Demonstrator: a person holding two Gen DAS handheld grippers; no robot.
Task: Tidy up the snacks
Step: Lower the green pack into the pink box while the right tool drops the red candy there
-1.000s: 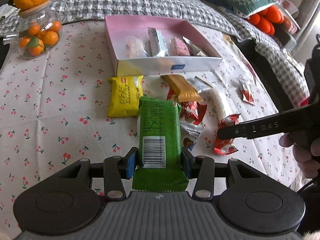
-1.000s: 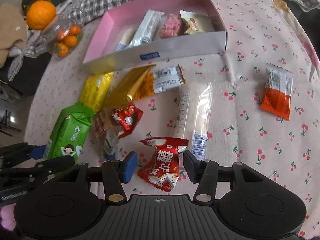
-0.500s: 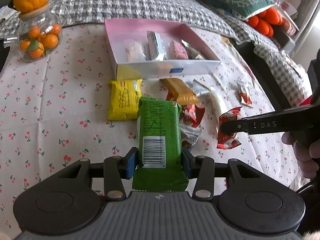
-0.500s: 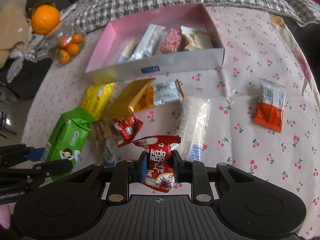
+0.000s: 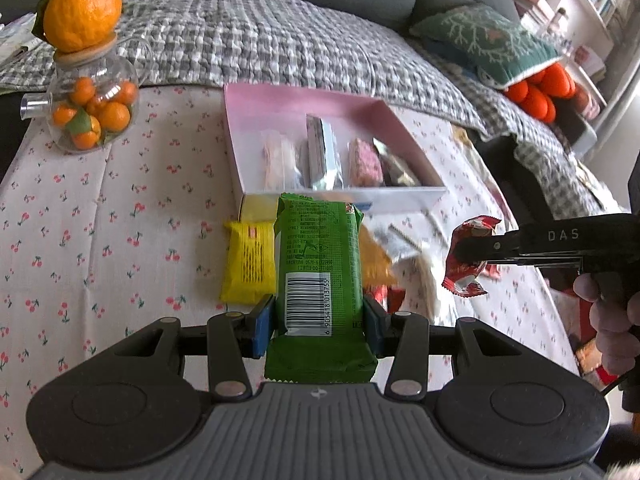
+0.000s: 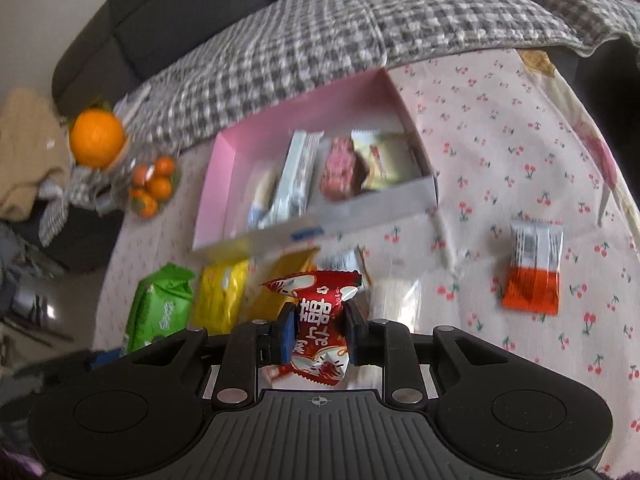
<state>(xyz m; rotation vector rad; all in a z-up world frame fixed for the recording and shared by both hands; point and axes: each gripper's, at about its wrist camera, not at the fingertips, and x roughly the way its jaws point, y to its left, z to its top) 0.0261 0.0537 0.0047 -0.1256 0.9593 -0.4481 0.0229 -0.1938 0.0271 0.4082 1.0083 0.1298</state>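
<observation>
My left gripper (image 5: 319,322) is shut on a green snack pack (image 5: 318,264), held above the cherry-print tablecloth in front of the pink box (image 5: 280,100). The box holds several wrapped snacks (image 5: 322,158). My right gripper (image 6: 319,330) is shut on a red candy wrapper (image 6: 320,320), lifted off the cloth; in the left wrist view the same red candy (image 5: 468,258) hangs from the right gripper's dark fingers (image 5: 492,246). On the cloth lie a yellow pack (image 5: 248,266), a gold pack (image 6: 288,280), a clear-wrapped bar (image 6: 394,300) and an orange-and-silver pack (image 6: 534,268).
A glass jar of small oranges (image 5: 90,114) with a large orange (image 5: 82,4) on top stands at the table's far left. A grey checked blanket (image 5: 260,40) lies behind the box. A person's fingers (image 5: 612,320) grip the right tool at the right edge.
The right gripper closed on the red candy and lifted it off the cloth. The left gripper rose a little with the green pack, which now overlaps the box's front wall in view.
</observation>
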